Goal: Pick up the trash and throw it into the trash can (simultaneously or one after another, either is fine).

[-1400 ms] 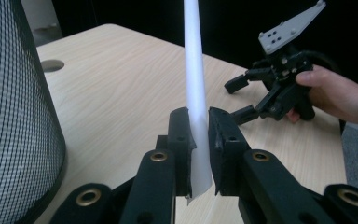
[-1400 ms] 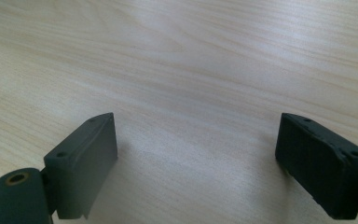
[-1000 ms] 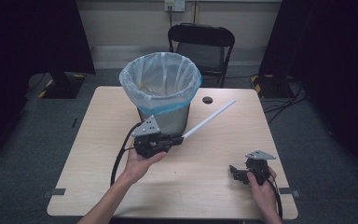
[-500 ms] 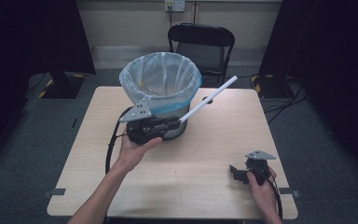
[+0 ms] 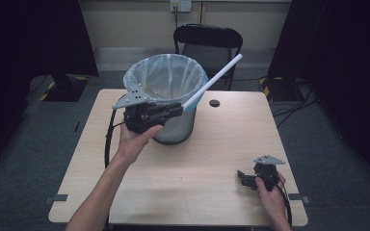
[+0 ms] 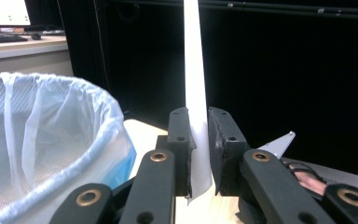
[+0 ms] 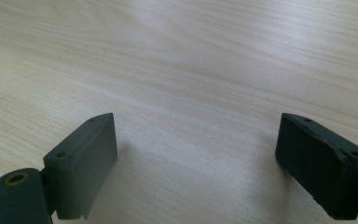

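Left tongs [image 5: 176,109] are holding a white tube [image 5: 213,82] beside the bin [image 5: 166,96].

The left tongs are closing firmly on the lower end of the tube, which is pointing up and away over the right edge of the lined bin, above the worktop [image 5: 212,144]. In the left gripper view the tube [image 6: 195,93] is sitting pinched between both jaws. The right tongs [image 5: 245,179] are resting low at the near right corner of the worktop, jaws standing wide apart and gripping nothing.
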